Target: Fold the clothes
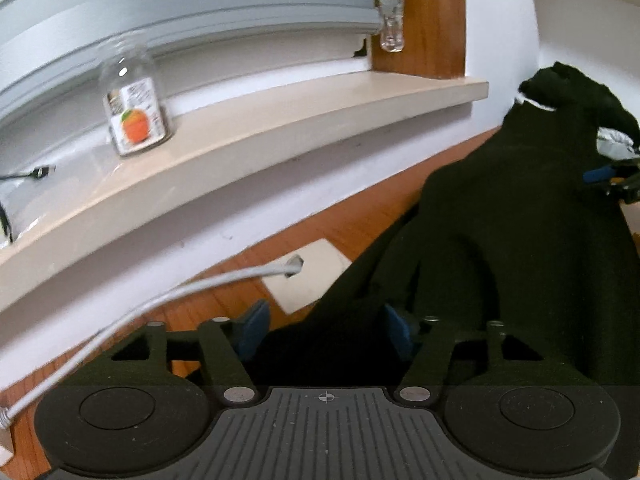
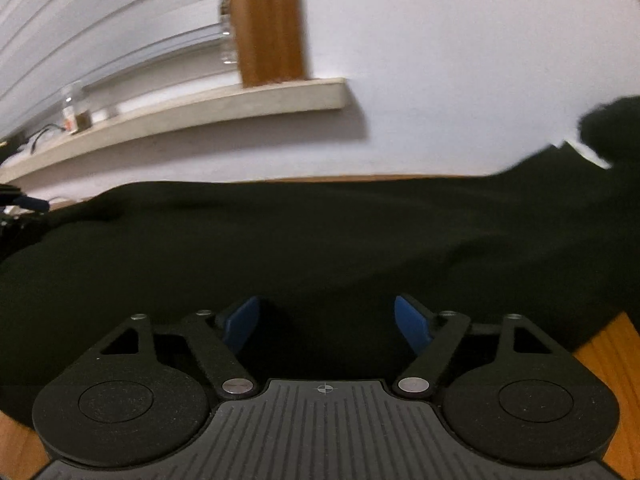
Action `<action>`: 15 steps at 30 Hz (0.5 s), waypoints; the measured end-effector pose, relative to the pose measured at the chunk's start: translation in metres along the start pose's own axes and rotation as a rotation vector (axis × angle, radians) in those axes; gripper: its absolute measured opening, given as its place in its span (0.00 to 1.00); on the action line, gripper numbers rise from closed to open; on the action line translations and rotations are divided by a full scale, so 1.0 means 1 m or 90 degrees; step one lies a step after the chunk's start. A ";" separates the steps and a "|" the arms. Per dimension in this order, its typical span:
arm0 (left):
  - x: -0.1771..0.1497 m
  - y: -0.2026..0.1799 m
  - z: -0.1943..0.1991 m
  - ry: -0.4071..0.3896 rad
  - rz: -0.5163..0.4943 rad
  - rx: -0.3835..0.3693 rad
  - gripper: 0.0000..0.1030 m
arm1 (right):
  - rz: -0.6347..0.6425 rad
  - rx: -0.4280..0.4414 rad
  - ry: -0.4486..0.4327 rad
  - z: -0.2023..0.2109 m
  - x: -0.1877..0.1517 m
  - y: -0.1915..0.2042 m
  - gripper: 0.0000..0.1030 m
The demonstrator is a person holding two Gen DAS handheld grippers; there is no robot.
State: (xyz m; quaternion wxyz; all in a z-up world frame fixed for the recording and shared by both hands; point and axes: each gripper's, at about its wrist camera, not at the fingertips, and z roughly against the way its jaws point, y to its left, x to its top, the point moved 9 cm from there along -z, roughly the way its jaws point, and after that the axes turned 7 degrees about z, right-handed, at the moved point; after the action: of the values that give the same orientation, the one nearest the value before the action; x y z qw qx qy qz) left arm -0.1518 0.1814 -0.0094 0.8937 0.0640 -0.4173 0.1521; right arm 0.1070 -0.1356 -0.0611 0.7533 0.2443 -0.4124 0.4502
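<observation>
Our black garment [image 2: 320, 232] looks soft and floppy on the bench [image 1: 248, 276], so we'd take its edges. Both grippers, left [image 1: 326, 330] and right [image 2: 326, 320], have fingers wide apart over cloth, clamping nothing.

Both tools shared one build. The left gripper [image 1: 326, 330] had matte black linkage arms with silver screw heads, blue finger pads [image 1: 253, 330], two round black discs at five and seven o'clock, and a ribbed grey plate with a crosshair mark. The right gripper [image 2: 326, 324] matched.
</observation>
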 end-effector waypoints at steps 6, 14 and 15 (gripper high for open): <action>0.008 0.034 0.009 -0.039 0.044 0.120 0.07 | -0.002 0.000 0.024 -0.009 0.000 -0.002 0.73; -0.002 0.030 0.038 -0.053 0.052 0.144 0.69 | 0.039 -0.018 0.041 -0.014 -0.004 0.005 0.80; -0.005 0.027 0.042 -0.052 0.049 0.141 0.71 | 0.038 -0.018 0.041 -0.013 -0.004 0.005 0.80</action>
State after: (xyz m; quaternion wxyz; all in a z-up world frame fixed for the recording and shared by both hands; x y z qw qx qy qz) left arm -0.1936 0.1959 0.0135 0.8568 0.1521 -0.4365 0.2286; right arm 0.1070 -0.1255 -0.0720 0.7557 0.2065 -0.4016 0.4743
